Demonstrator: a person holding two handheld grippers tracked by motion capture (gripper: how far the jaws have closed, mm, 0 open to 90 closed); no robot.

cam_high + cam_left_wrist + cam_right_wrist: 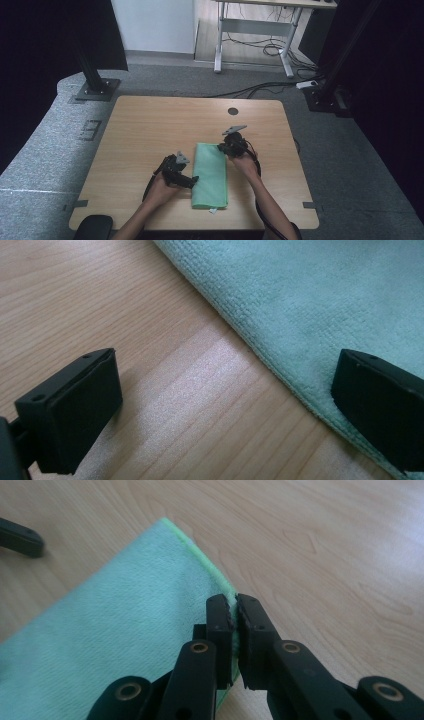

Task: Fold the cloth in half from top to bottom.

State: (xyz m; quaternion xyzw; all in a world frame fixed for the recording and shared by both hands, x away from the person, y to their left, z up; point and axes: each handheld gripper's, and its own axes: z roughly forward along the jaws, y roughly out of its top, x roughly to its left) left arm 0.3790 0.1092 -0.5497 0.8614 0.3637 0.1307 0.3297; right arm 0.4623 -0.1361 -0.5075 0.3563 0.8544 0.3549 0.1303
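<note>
A folded mint-green towel [210, 174] lies on the wooden table [150, 125], long side running front to back. My right gripper [226, 146] is at the towel's far right corner; in the right gripper view my right gripper [234, 611] has its jaws pinched on the edge of the towel [120, 630]. My left gripper [192, 180] rests at the towel's left edge. In the left gripper view my left gripper [225, 390] stands wide open, one jaw over bare wood, the other over the towel [310, 300].
A round grommet hole [232, 111] sits near the table's far edge. A white label tag [213, 210] pokes out at the towel's near end. A dark object [93, 227] lies by the table's front left corner. Carpet, a desk frame and cables lie beyond.
</note>
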